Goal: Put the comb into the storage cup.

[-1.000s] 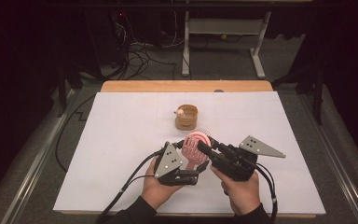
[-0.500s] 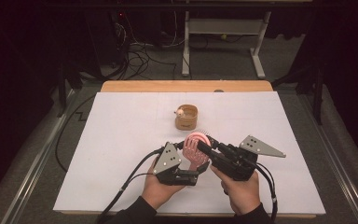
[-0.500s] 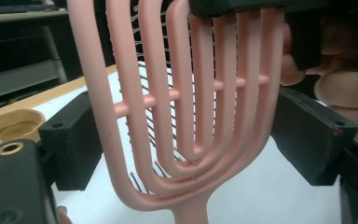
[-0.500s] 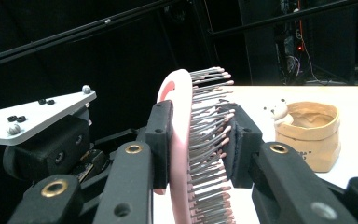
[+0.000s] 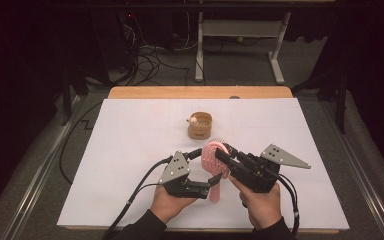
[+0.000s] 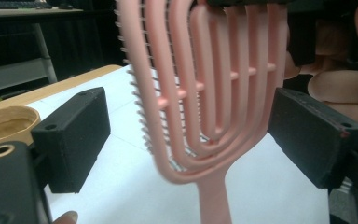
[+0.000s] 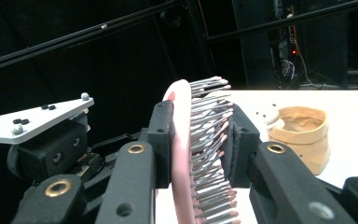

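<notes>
Pink hairbrush [image 5: 215, 159] held upright above the near half of the white table [image 5: 130, 150], a little right of the middle, head up and handle [image 5: 215, 190] pointing down toward the near edge.

Right gripper [image 5: 221, 152] clamped on the brush head: in the right gripper view, one pad [image 7: 164, 135] flat against the pink back, the other pressing into the bristle tips [image 7: 214, 140], bristles bent under it. Grip firm; jaws nearly together with only the head between.

Left gripper [image 5: 211, 181] at the lower part of the brush, beside the handle. Jaws apart, having just been opening. In the left gripper view, brush head [image 6: 205, 93] standing between the two black pads [image 6: 74, 135], clear gap on each side, no pad contact.

Tan wooden bowl [image 5: 200, 125] on the table beyond the brush, toward the far edge, well apart from both grippers. Small light object at its left rim, too small to identify.
</notes>
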`<state>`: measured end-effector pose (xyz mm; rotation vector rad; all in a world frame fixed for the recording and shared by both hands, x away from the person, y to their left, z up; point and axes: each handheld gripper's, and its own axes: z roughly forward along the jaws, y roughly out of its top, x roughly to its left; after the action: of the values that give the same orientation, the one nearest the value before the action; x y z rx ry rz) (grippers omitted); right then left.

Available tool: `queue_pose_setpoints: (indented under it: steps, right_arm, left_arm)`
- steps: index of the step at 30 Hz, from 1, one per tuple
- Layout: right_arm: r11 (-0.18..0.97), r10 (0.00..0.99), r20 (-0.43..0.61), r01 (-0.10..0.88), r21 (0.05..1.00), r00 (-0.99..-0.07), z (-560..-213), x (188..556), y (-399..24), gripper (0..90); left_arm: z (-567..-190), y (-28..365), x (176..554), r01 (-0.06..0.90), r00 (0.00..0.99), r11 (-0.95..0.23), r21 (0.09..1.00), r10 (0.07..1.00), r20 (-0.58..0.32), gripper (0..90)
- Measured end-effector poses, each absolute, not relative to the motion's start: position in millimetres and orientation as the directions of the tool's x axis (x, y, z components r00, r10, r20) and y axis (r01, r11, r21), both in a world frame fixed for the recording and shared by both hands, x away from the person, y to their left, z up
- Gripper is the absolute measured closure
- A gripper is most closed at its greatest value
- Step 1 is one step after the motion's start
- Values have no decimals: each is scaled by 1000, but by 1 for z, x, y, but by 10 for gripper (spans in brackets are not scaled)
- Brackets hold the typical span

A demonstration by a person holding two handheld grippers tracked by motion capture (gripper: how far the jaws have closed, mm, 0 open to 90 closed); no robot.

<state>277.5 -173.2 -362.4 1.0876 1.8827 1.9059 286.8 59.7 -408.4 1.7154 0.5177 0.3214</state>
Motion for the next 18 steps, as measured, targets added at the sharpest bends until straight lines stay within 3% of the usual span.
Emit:
queue_pose_setpoints:
  steps: [18]
  right_arm:
    - [-143,664,317,301,943,-677,-360,278,-180,750]
  left_arm:
    - [-408,62,288,171,861,-141,975,503,-78,127]
